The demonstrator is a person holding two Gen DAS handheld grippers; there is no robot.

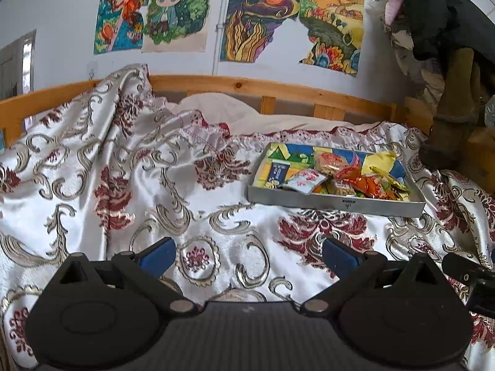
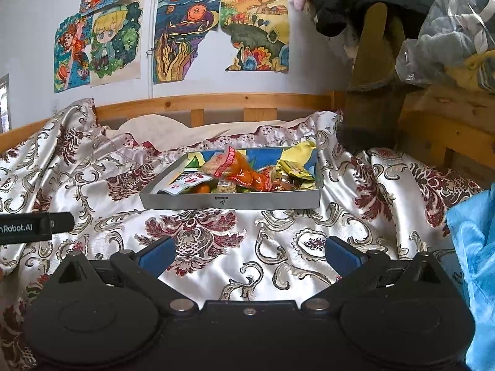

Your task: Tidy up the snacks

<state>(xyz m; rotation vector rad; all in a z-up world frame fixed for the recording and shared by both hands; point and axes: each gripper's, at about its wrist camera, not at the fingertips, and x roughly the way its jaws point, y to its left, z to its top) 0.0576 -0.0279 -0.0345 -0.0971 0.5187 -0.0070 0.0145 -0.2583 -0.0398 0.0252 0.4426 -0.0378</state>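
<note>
The snack packets [image 2: 247, 174] are all lying heaped in the shallow box [image 2: 230, 201] on the bed [image 2: 278, 241], so the sorting looks nearly done, while the left gripper [image 1: 247, 255] and right gripper [image 2: 247, 255] are hovering wide open, holding nothing.

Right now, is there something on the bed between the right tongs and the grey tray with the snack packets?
Nothing visible. Only the bare patterned satin bedspread lies between the open right tongs and the shallow grey tray of colourful snack packets. The left tongs' black tip shows far off to the left, outside that path.
</note>
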